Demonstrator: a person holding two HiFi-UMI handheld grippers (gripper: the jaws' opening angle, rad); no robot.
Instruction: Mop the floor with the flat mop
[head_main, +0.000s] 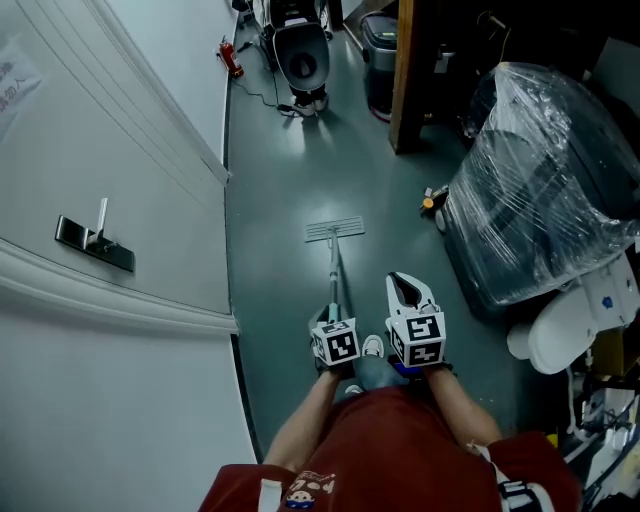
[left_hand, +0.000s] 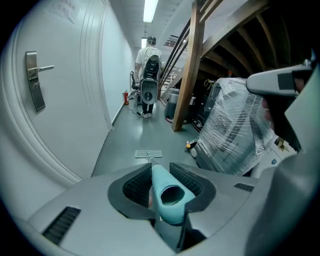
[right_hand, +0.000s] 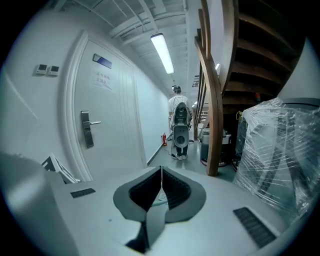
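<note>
Only the left gripper (left_hand: 161, 186) clamps the teal handle (left_hand: 169, 196) of the flat mop (head_main: 335, 275), while the right gripper (right_hand: 161, 187) is closed on nothing beside it, so I think the mop head (head_main: 334, 230), lying flat on the grey floor (head_main: 285, 170) ahead, may twist, or the handle may slip, when it is pushed one-handed.

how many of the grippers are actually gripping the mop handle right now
1. The left gripper is shut on the teal mop handle. The right gripper, beside it on the right, has its jaws together on nothing.
</note>
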